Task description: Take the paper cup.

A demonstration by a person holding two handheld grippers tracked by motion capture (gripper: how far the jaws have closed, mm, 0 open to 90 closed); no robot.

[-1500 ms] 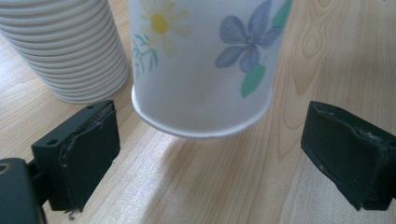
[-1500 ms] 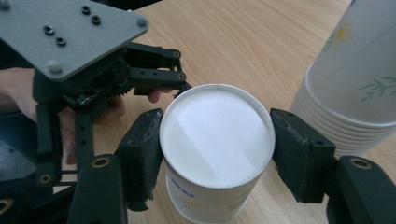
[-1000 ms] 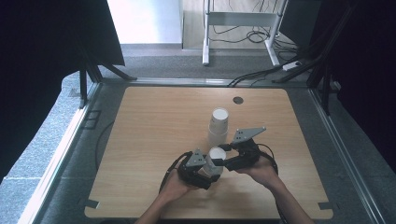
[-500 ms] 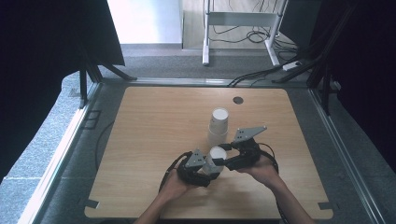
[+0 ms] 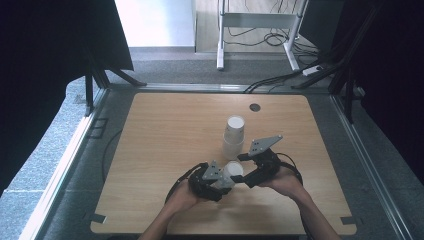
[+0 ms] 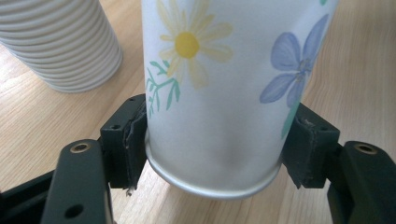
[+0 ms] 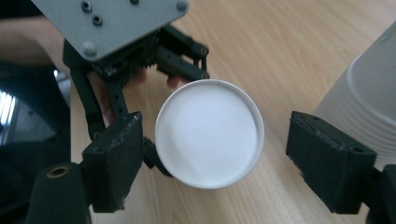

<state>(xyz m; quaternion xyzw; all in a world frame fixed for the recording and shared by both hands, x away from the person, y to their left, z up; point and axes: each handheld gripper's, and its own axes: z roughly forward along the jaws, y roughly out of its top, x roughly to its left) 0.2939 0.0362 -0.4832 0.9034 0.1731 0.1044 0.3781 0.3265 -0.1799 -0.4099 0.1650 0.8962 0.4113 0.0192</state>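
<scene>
A paper cup printed with flowers is pressed between the two black pads of my left gripper, whose jaws have just been closing on it. In the high view the cup sits between both hands near the table's front, with the left gripper at its left. In the right gripper view its round white end faces the camera. My right gripper straddles it with both pads clear of it. Those jaws have just been opening. The right gripper reaches in from the right.
An upside-down stack of white ribbed cups stands just behind the grippers, close to the held cup. The wooden table has a dark round grommet near its far edge. Cables and a white frame lie on the floor beyond.
Both hands and the cup keep their places in the high view. Any jaw movement is too small to make out there.
</scene>
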